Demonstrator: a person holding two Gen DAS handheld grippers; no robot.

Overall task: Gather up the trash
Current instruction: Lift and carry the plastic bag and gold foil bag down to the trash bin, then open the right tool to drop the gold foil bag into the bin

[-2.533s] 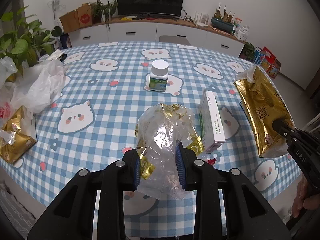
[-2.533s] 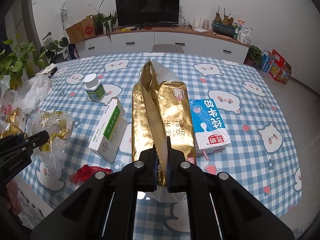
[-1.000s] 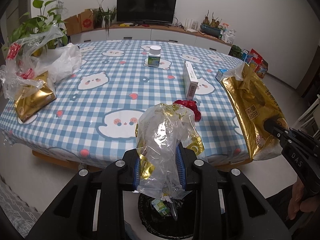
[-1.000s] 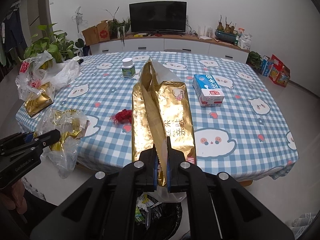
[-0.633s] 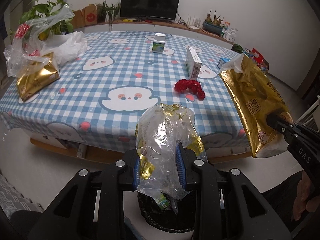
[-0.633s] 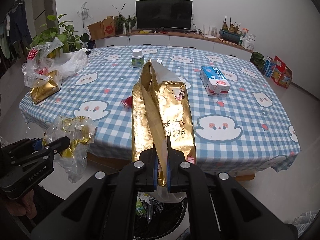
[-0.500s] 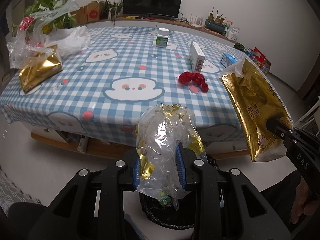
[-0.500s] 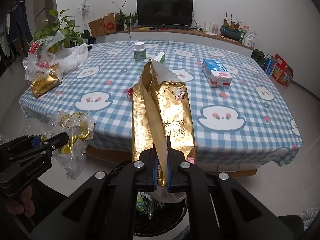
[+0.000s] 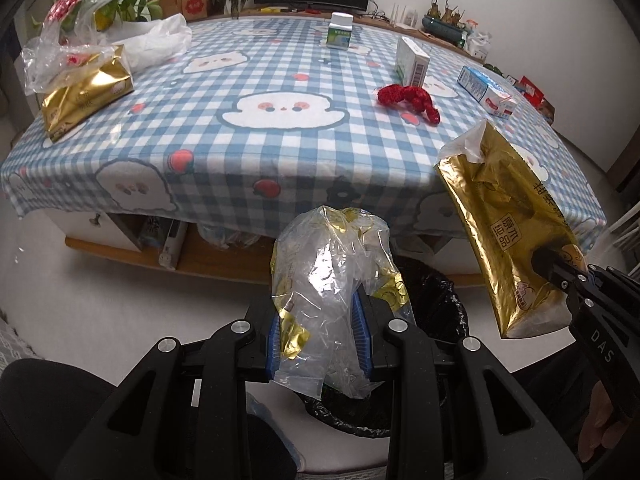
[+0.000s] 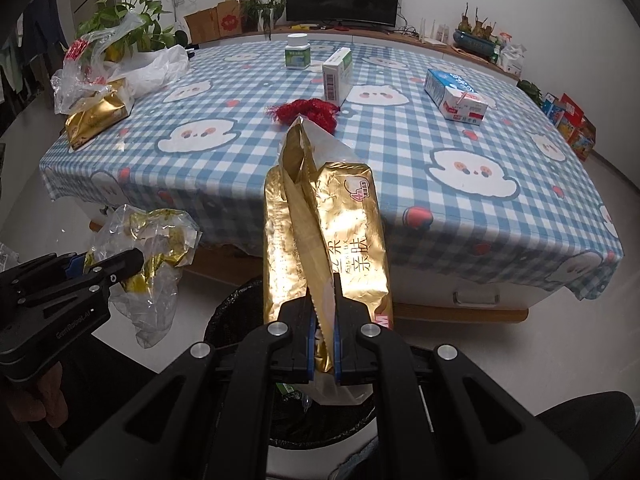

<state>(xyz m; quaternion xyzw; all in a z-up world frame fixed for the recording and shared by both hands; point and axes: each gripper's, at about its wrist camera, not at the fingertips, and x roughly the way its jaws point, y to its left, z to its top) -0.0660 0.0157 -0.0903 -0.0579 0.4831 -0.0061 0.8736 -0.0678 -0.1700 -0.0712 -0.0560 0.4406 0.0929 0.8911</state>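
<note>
Holding trash above the bin (image 9: 434, 296), mostly hidden: our left tool (image 9: 319, 330) is clamped on a clear wrapper (image 9: 328, 280), right tool (image 10: 323, 334) pinches a gold pack (image 10: 324, 248); bin contents indistinct.

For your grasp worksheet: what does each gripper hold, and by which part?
Left gripper: crumpled clear plastic wrapper, pinched near its lower end. Right gripper: gold foil tissue pack, pinched at its bottom edge.
</note>
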